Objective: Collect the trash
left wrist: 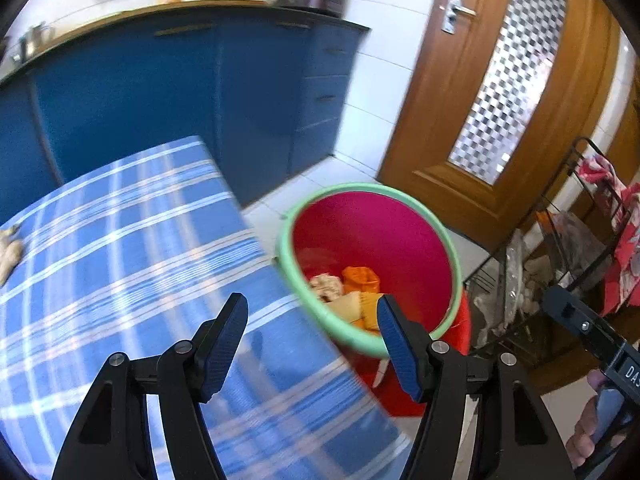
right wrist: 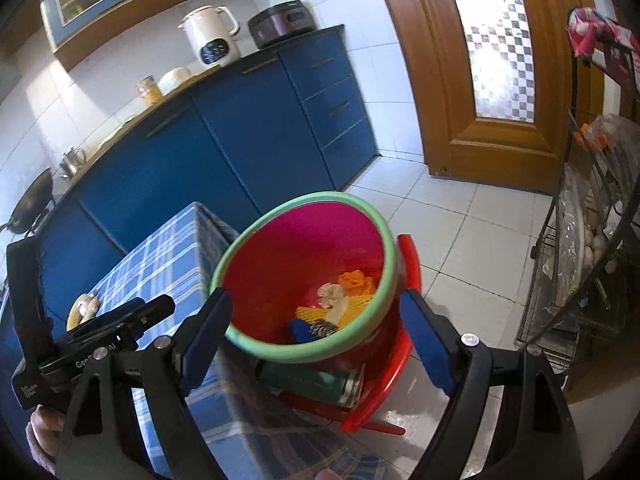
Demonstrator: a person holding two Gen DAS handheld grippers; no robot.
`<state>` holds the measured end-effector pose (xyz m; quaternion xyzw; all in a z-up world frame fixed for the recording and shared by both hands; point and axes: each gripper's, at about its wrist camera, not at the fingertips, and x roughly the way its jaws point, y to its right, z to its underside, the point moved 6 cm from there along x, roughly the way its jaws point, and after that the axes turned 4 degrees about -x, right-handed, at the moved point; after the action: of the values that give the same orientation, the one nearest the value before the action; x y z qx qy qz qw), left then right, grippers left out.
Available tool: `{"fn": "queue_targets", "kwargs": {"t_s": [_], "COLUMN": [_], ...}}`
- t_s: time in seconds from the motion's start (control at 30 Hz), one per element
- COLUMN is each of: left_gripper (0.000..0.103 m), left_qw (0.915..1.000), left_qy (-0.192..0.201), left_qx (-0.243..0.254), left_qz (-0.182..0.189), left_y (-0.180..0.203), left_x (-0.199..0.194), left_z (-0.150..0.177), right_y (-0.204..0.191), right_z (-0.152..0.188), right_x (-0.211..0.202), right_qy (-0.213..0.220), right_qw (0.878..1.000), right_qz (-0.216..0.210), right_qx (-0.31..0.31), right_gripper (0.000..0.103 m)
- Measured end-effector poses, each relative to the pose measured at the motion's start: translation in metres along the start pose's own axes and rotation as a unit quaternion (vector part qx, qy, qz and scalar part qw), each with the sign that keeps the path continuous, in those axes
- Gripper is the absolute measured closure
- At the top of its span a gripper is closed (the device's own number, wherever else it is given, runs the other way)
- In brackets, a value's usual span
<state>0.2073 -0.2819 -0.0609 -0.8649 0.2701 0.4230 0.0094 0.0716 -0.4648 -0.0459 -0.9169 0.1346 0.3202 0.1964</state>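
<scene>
A red bin with a green rim (left wrist: 362, 344) (right wrist: 308, 354) stands on the floor beside the table. Inside lie an orange peel (left wrist: 360, 278) (right wrist: 356, 282), a crumpled beige scrap (left wrist: 326, 286) (right wrist: 330, 294) and yellow netting (right wrist: 354, 308). My left gripper (left wrist: 312, 302) is open over the table's edge next to the bin, with nothing between its fingers. My right gripper (right wrist: 315, 297) hangs open above the bin's near rim, also empty. A piece of ginger (left wrist: 8, 248) lies at the far left of the blue plaid tablecloth (left wrist: 140, 240).
A green can (right wrist: 312, 380) lies on a red stool (right wrist: 384, 392) under the bin. Blue kitchen cabinets (left wrist: 180, 92) stand behind the table, a wooden door (left wrist: 500, 100) to the right. A wire rack (right wrist: 580, 260) with bags and eggs lines the right side. White floor tiles surround the bin.
</scene>
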Motion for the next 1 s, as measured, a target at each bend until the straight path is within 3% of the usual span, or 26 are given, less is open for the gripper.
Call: {"fn": "queue_targets", "kwargs": {"t_s": [0.37, 0.57, 0.8, 1.0], "left_gripper": [0.033, 0.032, 0.032, 0.026], "left_qw": [0.9943, 0.9857, 0.9770, 0.9669], "left_qy": [0.041, 0.072, 0.094, 0.118], "left_qx": [-0.067, -0.093, -0.117, -0.130], "left_qz": [-0.073, -0.120, -0.152, -0.185], "left_y": [-0.076, -0.111, -0.139, -0.152], "left_x": [-0.082, -0.126, -0.170, -0.201], "left_z": [0.036, 0.061, 0.088, 0.107], "right_y": [-0.072, -0.106, -0.143, -0.166], "right_z": [0.027, 0.051, 0.076, 0.092], "right_x": [-0.035, -0.047, -0.056, -0.065], "right_qy": [0.015, 0.016, 0.015, 0.015], "right_qw": [0.997, 0.995, 0.992, 0.988], "right_qz": [-0.040, -0.060, -0.078, -0.093], "right_qx": [-0.059, -0.079, -0.099, -0.124], "right_gripper": [0.017, 0.017, 0.013, 0.013]}}
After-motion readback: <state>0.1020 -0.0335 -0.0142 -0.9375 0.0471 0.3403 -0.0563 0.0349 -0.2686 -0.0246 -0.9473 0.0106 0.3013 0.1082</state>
